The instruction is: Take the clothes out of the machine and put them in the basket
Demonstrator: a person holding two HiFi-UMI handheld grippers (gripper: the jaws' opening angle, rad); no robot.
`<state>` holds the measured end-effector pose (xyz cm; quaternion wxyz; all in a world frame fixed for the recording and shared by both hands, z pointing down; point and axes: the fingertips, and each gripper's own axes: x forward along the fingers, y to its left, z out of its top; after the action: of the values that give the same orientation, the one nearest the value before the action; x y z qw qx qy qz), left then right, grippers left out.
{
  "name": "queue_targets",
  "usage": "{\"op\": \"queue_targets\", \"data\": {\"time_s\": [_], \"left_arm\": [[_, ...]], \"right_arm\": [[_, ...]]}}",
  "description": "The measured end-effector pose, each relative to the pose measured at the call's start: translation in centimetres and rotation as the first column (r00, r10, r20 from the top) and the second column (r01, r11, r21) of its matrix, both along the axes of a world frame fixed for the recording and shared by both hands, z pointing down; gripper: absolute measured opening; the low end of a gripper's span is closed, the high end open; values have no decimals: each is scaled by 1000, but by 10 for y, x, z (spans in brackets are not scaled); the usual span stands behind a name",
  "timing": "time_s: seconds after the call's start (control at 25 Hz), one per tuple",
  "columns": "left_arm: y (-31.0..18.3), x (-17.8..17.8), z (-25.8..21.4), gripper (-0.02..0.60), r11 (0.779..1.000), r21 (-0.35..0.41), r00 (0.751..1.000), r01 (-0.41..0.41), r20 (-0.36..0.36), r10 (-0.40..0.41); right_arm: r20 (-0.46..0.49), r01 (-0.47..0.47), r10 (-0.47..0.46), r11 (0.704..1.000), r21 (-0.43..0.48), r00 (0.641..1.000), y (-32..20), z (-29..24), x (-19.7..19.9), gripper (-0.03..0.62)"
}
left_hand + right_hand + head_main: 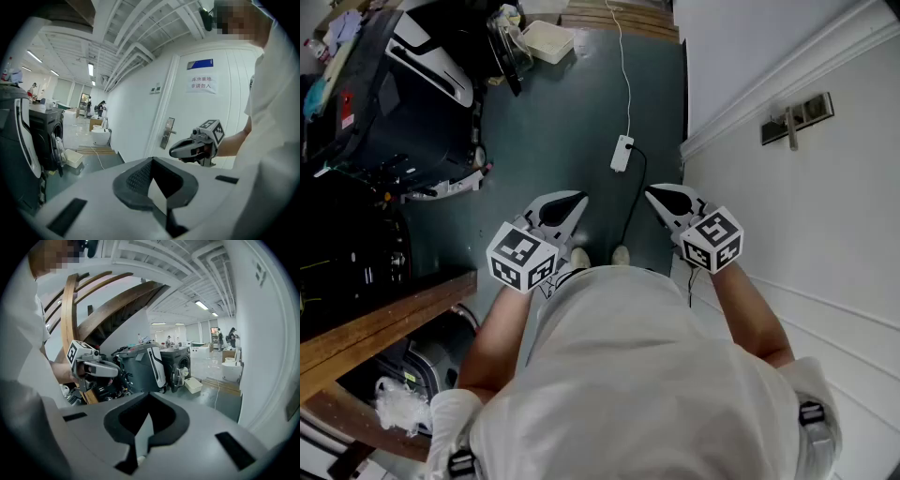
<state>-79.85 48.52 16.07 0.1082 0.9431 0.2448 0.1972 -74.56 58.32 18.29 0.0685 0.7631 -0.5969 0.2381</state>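
1. The left gripper (577,200) and the right gripper (653,193) were held side by side over the grey floor (581,122), both clenched with nothing between the jaws.
2. The washing machine (181,363) was pictured at the floor's far left edge, door open.
3. A white basket (193,385) was set just beside it.

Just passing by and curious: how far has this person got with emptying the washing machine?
Nothing looks done yet. In hand: nothing; the left tool and right tool are both shut and empty. Left: everything; the washing machine stands further down the hall, a white tub beside it.
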Motion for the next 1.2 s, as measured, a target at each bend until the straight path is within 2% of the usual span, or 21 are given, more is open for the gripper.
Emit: {"op": "queue_targets", "data": {"time_s": [0.28, 0.44, 0.6, 0.64, 0.72, 1.0, 1.04, 1.2], "left_arm": [[-36, -11, 7, -3, 1000, -19, 1000, 2, -3, -2], [-52, -15, 17, -3, 1000, -30, 1000, 5, 17, -5], [-59, -1, 23, -3, 999, -32, 1000, 5, 29, -4], [-61, 6, 25, -3, 1000, -30, 999, 8, 32, -7], [-65, 26, 29, -3, 1000, -26, 999, 14, 38, -13], [-75, 122, 27, -3, 999, -6, 997, 32, 68, -32], [-74, 137, 24, -3, 1000, 0, 997, 28, 70, -28], [-73, 200, 11, -3, 999, 29, 998, 25, 61, -26]], "right_arm": [[-6, 12, -12, 1000, -23, 1000, -36, 4, -3, 2], [0, -14, 14, 1000, -1, 1000, -52, 5, -1, 2], [14, -18, 18, 1000, 13, 1000, -58, 9, 13, 3], [21, -16, 16, 1000, 17, 1000, -59, 11, 20, 10], [34, -24, 23, 999, 33, 999, -62, 15, 39, 76], [32, -18, 16, 998, 58, 999, -83, 17, 147, 126], [25, -13, 11, 998, 61, 1000, -85, 14, 164, 148], [18, 17, -19, 997, 81, 1000, -95, 8, 225, 164]]}}
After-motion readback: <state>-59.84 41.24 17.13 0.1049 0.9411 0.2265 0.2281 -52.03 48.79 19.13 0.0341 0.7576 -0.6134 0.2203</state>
